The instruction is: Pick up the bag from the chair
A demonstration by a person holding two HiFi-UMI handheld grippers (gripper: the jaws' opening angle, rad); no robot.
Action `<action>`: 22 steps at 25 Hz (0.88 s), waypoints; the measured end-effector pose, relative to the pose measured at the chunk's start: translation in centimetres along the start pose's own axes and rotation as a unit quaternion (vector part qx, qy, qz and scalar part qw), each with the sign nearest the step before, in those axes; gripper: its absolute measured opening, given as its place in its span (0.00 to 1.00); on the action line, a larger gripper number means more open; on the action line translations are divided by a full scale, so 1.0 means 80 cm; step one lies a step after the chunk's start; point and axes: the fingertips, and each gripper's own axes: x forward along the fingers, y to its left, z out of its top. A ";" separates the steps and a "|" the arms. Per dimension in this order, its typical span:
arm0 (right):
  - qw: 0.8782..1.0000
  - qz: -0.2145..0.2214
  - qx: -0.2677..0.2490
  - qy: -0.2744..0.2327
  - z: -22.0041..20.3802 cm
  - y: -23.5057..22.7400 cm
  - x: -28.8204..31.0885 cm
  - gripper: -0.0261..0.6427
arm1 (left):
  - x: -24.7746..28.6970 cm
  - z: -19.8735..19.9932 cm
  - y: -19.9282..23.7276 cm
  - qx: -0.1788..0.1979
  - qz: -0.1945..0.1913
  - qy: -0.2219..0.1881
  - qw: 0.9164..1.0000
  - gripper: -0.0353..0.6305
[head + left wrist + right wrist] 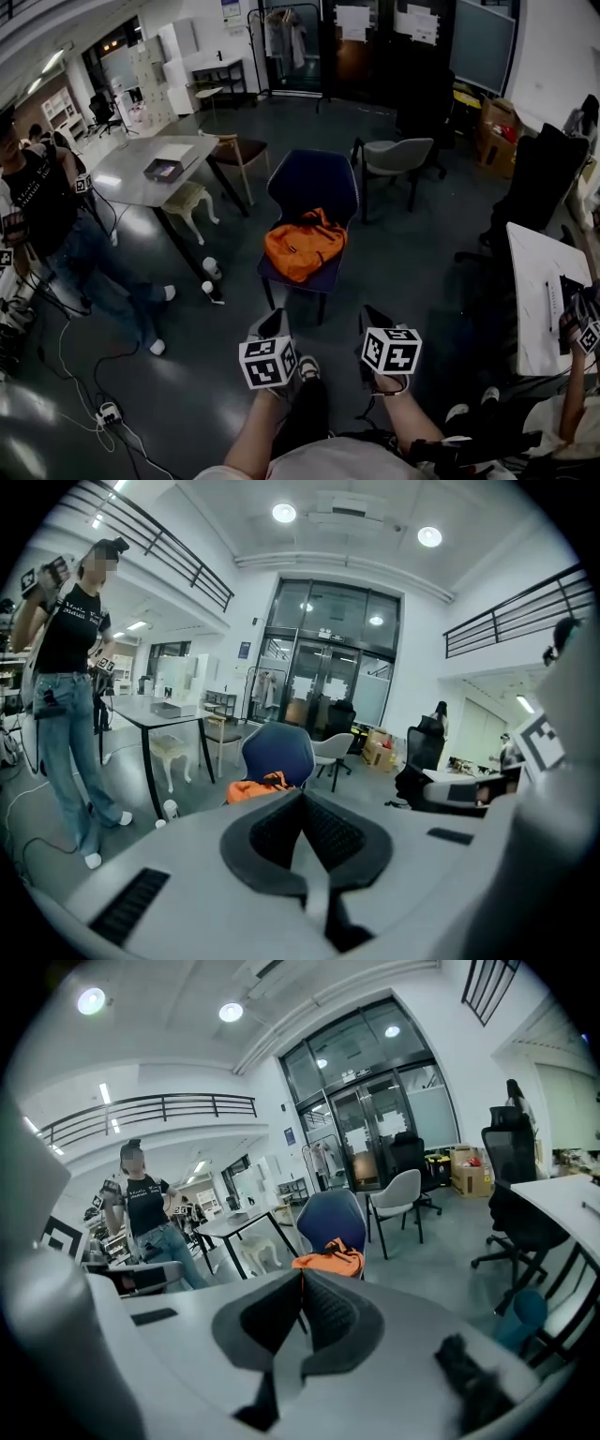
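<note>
An orange bag (302, 247) lies slumped on the seat of a dark blue chair (314, 187) in the middle of the room. My left gripper (274, 317) and right gripper (368, 311) are held side by side in front of the chair, short of the bag and apart from it. In the left gripper view the jaws (302, 795) meet at their tips with nothing between them, and the bag (255, 787) and chair (278, 752) show just beyond. The right gripper's jaws (302, 1275) are likewise shut and empty, with the bag (328, 1260) straight ahead.
A person (56, 225) stands at the left beside a grey table (131, 173) with a box on it. A white stool (190, 202) and two cups (211, 269) are left of the chair. A grey chair (398, 155) stands behind, a white desk (539, 281) at right, and cables (108, 412) lie on the floor.
</note>
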 end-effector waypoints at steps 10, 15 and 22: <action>1.000 -0.016 0.015 -0.007 0.048 -0.025 0.090 0.09 | 0.096 0.051 0.036 0.025 -0.009 -0.003 1.000 0.07; 1.000 -0.017 0.015 -0.012 0.092 -0.028 0.142 0.09 | 0.156 0.089 0.046 0.025 -0.021 -0.003 0.999 0.07; 0.999 -0.031 0.024 -0.012 0.134 -0.042 0.199 0.09 | 0.227 0.124 0.060 0.027 -0.037 0.008 0.999 0.07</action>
